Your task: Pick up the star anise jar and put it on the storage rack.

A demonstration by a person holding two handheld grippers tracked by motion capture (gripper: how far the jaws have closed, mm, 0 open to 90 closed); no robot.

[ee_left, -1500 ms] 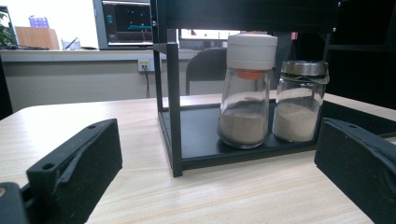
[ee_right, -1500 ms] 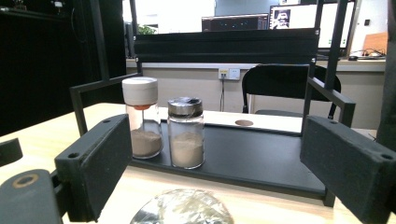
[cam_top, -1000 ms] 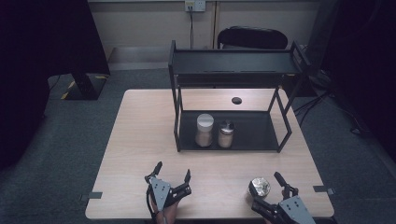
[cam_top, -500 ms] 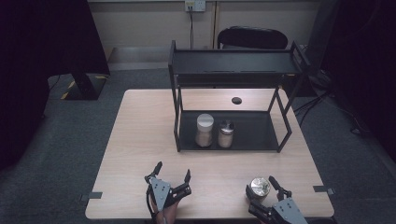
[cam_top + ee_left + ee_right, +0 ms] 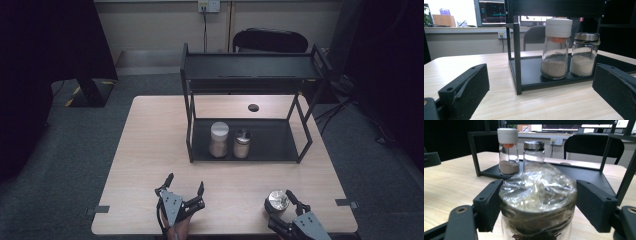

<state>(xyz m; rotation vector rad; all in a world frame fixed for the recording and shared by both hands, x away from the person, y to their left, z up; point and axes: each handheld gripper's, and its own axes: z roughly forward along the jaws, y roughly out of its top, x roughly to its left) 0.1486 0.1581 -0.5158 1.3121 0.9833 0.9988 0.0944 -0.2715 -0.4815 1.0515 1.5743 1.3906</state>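
Nearest, by the front right edge of the table (image 5: 150, 140): jar (image 5: 537, 192), upright, lid under crinkled film, standing between the jaws of the right gripper (image 5: 280, 202). Jaws just been closing around it; one pad against the lid's rim, the other seemingly a sliver off, so probably no firm hold yet. Grip set high, on the slick film rather than on the glass. Likely trouble: film slipping or tearing under the pads, jar tilting or dropping on the lift, and toppling off the near edge if nudged by one pad first. To the left, left gripper (image 5: 185, 181) low over the table, jaws wide, empty. Farther back, rack (image 5: 250, 65) with a white-capped shaker (image 5: 219, 139) and a steel-capped shaker (image 5: 242, 143) side by side on its lower shelf; risk of knocking them or clipping a post if carried in low. Beyond, a chair (image 5: 270, 40).
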